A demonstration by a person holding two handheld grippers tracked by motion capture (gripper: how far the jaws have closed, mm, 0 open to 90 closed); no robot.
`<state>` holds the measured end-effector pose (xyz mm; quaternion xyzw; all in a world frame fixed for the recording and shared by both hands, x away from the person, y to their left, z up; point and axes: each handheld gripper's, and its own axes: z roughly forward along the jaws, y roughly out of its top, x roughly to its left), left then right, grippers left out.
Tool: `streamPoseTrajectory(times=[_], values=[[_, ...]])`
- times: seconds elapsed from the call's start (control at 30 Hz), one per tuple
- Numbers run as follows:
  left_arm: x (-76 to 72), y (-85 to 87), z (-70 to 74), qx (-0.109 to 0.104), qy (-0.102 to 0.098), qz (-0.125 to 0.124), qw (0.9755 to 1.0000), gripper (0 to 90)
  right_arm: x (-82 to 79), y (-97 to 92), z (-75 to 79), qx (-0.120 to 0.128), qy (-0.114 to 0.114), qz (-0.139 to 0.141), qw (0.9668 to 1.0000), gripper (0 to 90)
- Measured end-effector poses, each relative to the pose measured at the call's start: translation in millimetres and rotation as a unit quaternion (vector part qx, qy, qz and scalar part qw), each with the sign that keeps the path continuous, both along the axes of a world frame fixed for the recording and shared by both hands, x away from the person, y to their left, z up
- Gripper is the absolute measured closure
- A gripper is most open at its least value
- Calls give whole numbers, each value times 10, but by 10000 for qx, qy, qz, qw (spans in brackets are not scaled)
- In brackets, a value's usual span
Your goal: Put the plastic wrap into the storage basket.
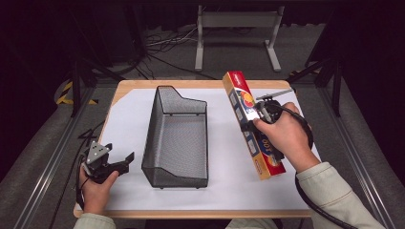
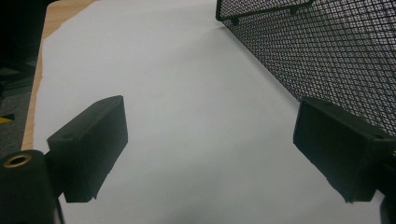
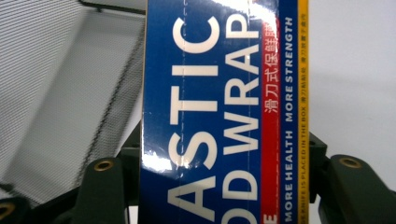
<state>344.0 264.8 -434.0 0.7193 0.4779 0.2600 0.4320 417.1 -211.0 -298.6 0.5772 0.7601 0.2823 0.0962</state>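
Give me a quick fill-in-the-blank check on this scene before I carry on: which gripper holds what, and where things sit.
1. The long blue and red plastic wrap box is clamped in the ____ gripper.
2. The black wire mesh basket on the white sheet is ____ inside.
3. The left gripper, its fingers apart, holds ____.
4. In the high view, the basket sits to the ____ of the box.

Missing words: right; empty; nothing; left
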Motion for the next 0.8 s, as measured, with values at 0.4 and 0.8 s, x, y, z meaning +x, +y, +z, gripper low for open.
streamPoseTrajectory(times=[0.4,0.8], values=[[17,-12,-6,-10,20,-7,10000,109,-143,479,133,87,-49,707,9974,410],[23,-18,-8,20,43,-12,10000,109,-167,852,172,183,119,1037,9944,409]])
